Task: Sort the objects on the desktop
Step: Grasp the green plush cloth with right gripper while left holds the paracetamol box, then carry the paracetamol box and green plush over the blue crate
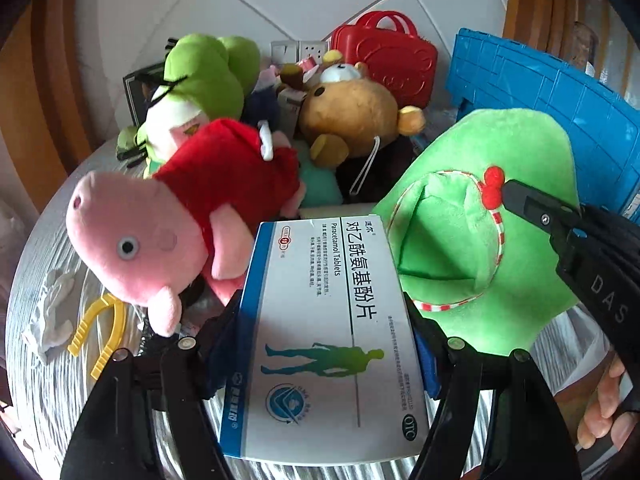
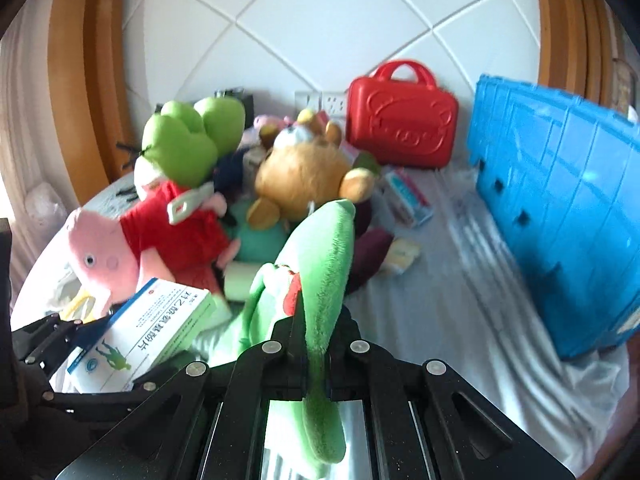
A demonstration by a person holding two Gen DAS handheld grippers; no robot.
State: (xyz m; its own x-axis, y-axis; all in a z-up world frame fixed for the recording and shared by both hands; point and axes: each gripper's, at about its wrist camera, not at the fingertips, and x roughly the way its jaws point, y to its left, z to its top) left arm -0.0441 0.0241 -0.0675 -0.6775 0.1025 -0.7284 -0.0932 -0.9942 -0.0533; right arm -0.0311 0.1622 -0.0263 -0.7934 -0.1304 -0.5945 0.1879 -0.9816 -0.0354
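A white and blue medicine box is lifted above the table, and my left gripper is shut on its two long sides. The right wrist view shows the same box at lower left in that gripper. My right gripper is shut on the edge of a flat bright green plush with red and white trim. In the left wrist view this plush hangs to the right of the box, with the right gripper pinching it by a red pompom.
A pile of plush toys fills the back of the table: a pink pig in red, a brown bear, a green frog. A red case stands behind, a blue crate at right. A yellow plastic piece lies at left.
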